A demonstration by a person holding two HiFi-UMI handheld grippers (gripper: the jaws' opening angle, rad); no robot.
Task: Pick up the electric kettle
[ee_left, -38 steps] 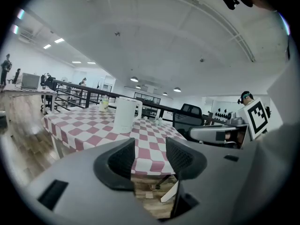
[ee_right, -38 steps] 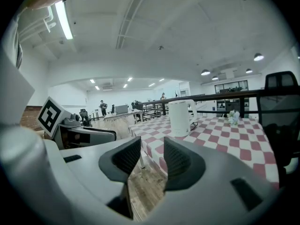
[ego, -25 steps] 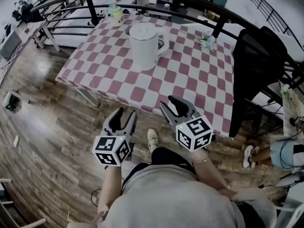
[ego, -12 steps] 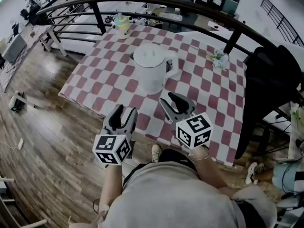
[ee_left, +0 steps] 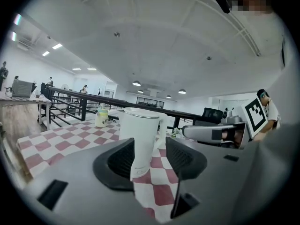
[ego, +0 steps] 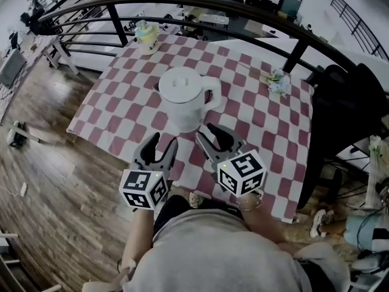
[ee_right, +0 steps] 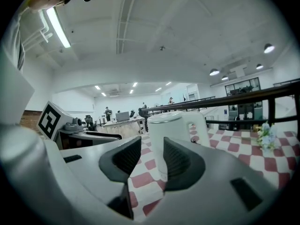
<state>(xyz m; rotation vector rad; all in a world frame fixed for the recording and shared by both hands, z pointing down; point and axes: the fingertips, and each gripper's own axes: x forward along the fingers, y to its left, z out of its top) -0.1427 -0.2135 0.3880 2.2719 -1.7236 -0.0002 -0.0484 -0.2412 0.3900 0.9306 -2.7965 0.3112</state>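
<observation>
The white electric kettle (ego: 183, 97) stands upright on the red-and-white checked table (ego: 121, 90), its handle to the right. It also shows ahead in the left gripper view as the kettle (ee_left: 139, 137) and in the right gripper view as the kettle (ee_right: 174, 128). My left gripper (ego: 155, 149) hovers over the table's near edge, just below and left of the kettle, open and empty. My right gripper (ego: 211, 139) is close to the kettle's base on the right, open, nothing between its fingers. Neither touches the kettle.
A small pale cup (ego: 147, 34) sits at the table's far left and a little flower bunch (ego: 277, 83) at the far right. A dark railing (ego: 182, 2) runs behind the table. A black chair (ego: 346, 114) stands to the right. Wooden floor lies to the left.
Both grippers have come forward from over the floor to the table's near edge, closer to the kettle. Their jaws look unchanged.
</observation>
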